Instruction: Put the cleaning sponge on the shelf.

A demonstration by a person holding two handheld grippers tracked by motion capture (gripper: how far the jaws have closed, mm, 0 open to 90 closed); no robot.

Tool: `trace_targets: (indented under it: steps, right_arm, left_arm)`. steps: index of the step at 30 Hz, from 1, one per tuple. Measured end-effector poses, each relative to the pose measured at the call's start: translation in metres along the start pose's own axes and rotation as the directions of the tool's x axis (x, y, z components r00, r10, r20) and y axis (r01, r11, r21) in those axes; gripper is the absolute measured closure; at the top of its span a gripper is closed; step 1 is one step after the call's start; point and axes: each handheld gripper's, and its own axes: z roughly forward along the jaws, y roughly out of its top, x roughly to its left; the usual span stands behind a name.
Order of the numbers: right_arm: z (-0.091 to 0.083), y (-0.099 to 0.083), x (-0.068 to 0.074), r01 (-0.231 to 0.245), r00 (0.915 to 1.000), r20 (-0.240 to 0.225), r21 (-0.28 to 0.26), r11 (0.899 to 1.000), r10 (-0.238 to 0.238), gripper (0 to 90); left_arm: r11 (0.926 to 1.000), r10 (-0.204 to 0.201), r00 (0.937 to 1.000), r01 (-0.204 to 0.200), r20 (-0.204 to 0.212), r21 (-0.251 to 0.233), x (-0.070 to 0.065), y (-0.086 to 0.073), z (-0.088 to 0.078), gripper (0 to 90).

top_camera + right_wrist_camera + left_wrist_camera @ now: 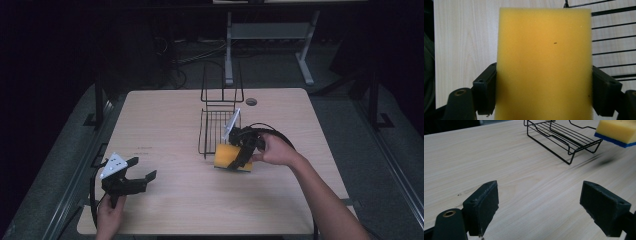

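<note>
My right gripper (239, 156) pinches the yellow sponge (544, 65) beside the wire rack (216, 131), whose rim could snag it, while my left gripper (135, 176) idles wide.

No words or numbers can be read.
A faint dark mark is seen on the table (165, 120), left of the wire basket (216, 131), but it is too small to be read.
</note>
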Motion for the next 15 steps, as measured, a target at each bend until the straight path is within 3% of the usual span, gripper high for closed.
trace_targets:
  steps: [15]
  right_arm:
    - [0.000,0.008,-0.013,-0.001,1.0000,-0.006,-0.002,1.000,0.001,22.2]
  left_arm:
    - [1.0000,-0.007,1.0000,0.007,-0.004,-0.003,0.001,0.000,-0.001,14.7]
